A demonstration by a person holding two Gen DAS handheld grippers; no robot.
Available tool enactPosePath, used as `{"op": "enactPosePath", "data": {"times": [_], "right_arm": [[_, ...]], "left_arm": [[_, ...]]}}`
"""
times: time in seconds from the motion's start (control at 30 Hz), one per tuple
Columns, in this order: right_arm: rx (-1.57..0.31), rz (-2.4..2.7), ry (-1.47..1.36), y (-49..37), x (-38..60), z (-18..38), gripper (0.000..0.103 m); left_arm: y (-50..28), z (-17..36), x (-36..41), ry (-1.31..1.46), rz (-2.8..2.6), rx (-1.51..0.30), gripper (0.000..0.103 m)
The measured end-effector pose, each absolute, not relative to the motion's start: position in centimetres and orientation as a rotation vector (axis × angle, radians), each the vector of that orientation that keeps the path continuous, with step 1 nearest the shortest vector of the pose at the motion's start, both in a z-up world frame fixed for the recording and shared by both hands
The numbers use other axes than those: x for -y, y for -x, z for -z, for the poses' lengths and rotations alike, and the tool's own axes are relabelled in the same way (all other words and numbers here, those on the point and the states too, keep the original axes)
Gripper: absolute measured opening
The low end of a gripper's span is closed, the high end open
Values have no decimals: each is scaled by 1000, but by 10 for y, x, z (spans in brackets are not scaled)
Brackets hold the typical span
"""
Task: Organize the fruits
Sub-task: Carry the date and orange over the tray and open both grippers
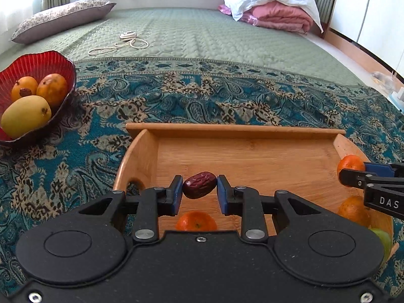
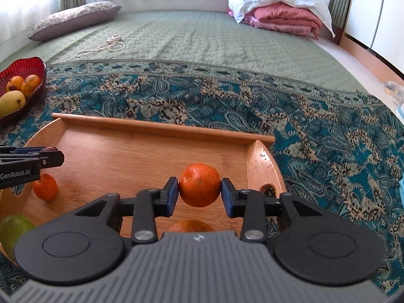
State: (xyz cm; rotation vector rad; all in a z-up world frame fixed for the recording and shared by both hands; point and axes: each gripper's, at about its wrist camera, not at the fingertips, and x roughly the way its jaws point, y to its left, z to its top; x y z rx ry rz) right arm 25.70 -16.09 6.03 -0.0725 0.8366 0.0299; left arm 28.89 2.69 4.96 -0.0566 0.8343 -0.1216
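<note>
Above the wooden tray (image 1: 252, 156), between its near edge and its middle, the left gripper (image 1: 199, 189) pinches a wrinkled dark-red jujube (image 1: 199, 184) between its blue pads, while over the tray's right end the right gripper (image 2: 200, 189) squeezes a mandarin (image 2: 200, 185) the same way. Both fruits hang clear of the tray floor. Below them lie two more mandarins (image 2: 45, 186) and a green fruit (image 2: 14, 229) by the near left corner. On the patterned cloth beyond the tray's left end stands a red bowl (image 1: 63, 60), already holding three yellow-orange fruits. I judge the carry is best done with steady pressure, lifting both fruits over the tray wall before crossing, since the small jujube could slip.
</note>
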Motion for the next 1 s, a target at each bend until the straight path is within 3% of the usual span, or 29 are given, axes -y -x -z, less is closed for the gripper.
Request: {"op": "enactPosePath", "data": {"times": [0.7, 0.93, 1.0], "right_arm": [[-870, -32, 64, -258, 159, -42, 43], [-867, -34, 59, -257, 159, -43, 50], [-865, -36, 57, -257, 159, -43, 57]], "left_arm": [[-297, -36, -24, 49, 101, -884, 27], [-297, -33, -27, 58, 97, -897, 27], [-297, -32, -28, 66, 97, -904, 27]]}}
